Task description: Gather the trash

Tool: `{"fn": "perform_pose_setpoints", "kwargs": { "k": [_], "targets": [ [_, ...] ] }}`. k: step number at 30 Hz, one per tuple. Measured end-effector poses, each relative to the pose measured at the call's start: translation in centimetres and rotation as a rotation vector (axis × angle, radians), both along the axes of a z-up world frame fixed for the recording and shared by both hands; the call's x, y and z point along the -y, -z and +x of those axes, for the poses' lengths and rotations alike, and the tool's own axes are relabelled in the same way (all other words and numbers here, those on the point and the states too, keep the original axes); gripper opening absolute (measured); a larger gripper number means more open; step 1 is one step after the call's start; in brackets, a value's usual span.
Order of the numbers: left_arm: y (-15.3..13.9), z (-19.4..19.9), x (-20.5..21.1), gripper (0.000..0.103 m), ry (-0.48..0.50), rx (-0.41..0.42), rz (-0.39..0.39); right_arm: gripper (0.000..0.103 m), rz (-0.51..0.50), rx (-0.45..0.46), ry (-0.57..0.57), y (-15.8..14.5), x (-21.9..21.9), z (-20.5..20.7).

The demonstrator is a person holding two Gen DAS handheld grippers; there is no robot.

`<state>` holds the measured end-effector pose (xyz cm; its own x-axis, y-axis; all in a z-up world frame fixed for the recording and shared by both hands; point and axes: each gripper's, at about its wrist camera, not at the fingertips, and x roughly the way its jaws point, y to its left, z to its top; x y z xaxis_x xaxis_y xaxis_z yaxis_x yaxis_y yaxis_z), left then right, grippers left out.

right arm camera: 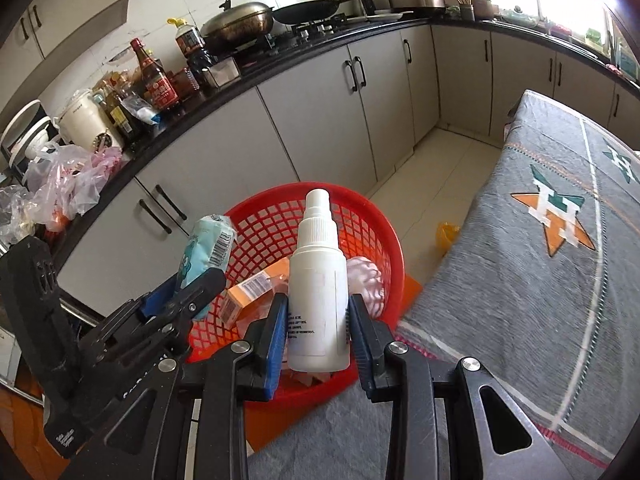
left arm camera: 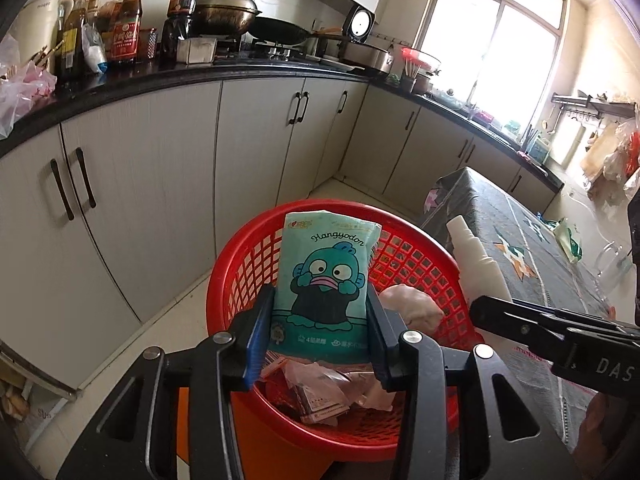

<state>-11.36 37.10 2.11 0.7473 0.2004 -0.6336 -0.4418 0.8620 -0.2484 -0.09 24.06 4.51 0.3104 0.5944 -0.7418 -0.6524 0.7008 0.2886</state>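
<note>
Left hand-held gripper (left arm camera: 320, 332) clamped on teal tissue pack (left arm camera: 326, 276), poised upright over red basket (left arm camera: 240, 256). Right hand-held gripper (right arm camera: 318, 334) closed on white spray bottle (right arm camera: 318, 280), nozzle up, above the same basket, just off the cloth-covered table's (right arm camera: 520, 280) near corner. Basket already holding orange box (right arm camera: 256, 292), wrappers and a pink wad. Step in hand, by the look: drop-off of both items. Next: spread jaws over the opening, clear of the rim, one after the other to avoid collision.
</note>
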Motion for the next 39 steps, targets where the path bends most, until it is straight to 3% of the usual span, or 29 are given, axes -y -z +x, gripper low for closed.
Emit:
{"fn": "perform_pose_setpoints", "kwargs": {
  "k": [14, 18, 25, 33, 39],
  "targets": [
    [0.5, 0.6, -0.2, 0.050, 0.004, -0.009, -0.002, 0.035, 0.003, -0.041, 0.022, 1.4, -0.5, 1.6],
    [0.2, 0.4, 0.0, 0.059, -0.001, 0.000, 0.015, 0.035, 0.030, -0.027, 0.043, 0.6, 0.4, 1.6],
    [-2.2, -1.4, 1.7, 0.087, -0.039, 0.043, 0.129, 0.066, 0.059, 0.071, 0.095, -2.4, 3.3, 0.1],
    [-4.1, -2.4, 4.3, 0.095, -0.056, 0.038, 0.222, 0.083, 0.078, 0.168, 0.137, -4.9, 6.4, -2.3],
    [-5.7, -4.7, 6.1, 0.099, -0.200, -0.003, 0.387, 0.091, 0.033, 0.265, 0.218, -5.8, 9.7, -4.1]
  ]
}}
